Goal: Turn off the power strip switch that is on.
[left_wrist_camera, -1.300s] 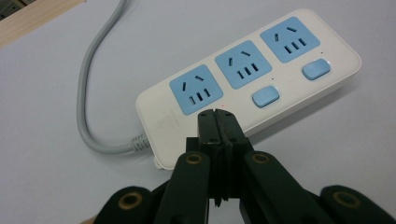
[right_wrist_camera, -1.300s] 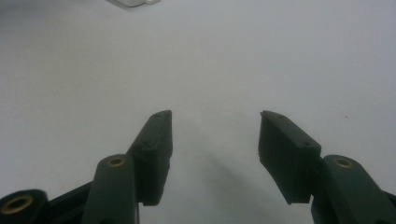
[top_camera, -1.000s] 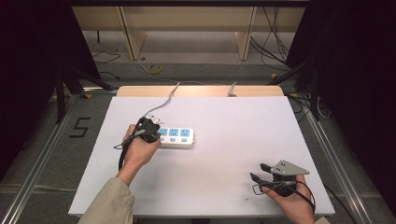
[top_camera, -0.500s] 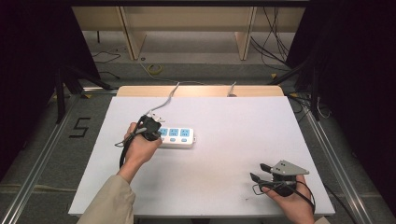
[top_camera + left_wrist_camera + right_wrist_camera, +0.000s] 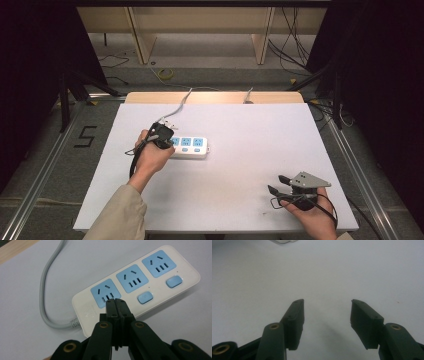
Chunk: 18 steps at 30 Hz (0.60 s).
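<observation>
Jaws of the left gripper (image 5: 116, 302) press together over the power strip (image 5: 140, 285) (frame centre); the right gripper (image 5: 327, 315), lower right, stands spread.

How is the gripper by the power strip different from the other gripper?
The left gripper has its jaws shut together, while the right gripper holds its jaws wide apart. The left gripper's tips sit over the white power strip, at its end socket; the right gripper is over bare white table, off near the person's edge. Both have black jaws and are each held in a hand.
</observation>
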Tool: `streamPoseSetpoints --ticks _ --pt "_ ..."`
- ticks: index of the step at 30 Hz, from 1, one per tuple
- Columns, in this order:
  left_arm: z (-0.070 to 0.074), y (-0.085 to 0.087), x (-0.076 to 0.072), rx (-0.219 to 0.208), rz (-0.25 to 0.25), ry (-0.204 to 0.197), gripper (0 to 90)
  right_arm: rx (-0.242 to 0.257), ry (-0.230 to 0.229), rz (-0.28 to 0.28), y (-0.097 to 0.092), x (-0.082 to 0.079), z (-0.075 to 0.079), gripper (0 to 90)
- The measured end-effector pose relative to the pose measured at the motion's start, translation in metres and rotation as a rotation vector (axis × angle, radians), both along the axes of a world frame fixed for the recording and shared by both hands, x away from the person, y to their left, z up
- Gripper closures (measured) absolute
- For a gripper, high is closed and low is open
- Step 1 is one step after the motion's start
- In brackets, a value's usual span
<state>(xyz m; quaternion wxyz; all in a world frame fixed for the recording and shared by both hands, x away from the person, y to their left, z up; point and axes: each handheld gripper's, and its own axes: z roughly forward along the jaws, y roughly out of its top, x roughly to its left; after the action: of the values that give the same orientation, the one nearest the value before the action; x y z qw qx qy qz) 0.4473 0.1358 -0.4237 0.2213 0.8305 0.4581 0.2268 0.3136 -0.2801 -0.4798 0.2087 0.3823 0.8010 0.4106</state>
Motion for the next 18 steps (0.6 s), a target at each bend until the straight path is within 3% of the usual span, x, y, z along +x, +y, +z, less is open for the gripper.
streamPoseSetpoints --ticks 18 --pt "-0.004 -0.002 0.011 0.016 0.012 0.026 89.6 0.000 0.002 0.001 0.000 0.000 0.000 45.7"
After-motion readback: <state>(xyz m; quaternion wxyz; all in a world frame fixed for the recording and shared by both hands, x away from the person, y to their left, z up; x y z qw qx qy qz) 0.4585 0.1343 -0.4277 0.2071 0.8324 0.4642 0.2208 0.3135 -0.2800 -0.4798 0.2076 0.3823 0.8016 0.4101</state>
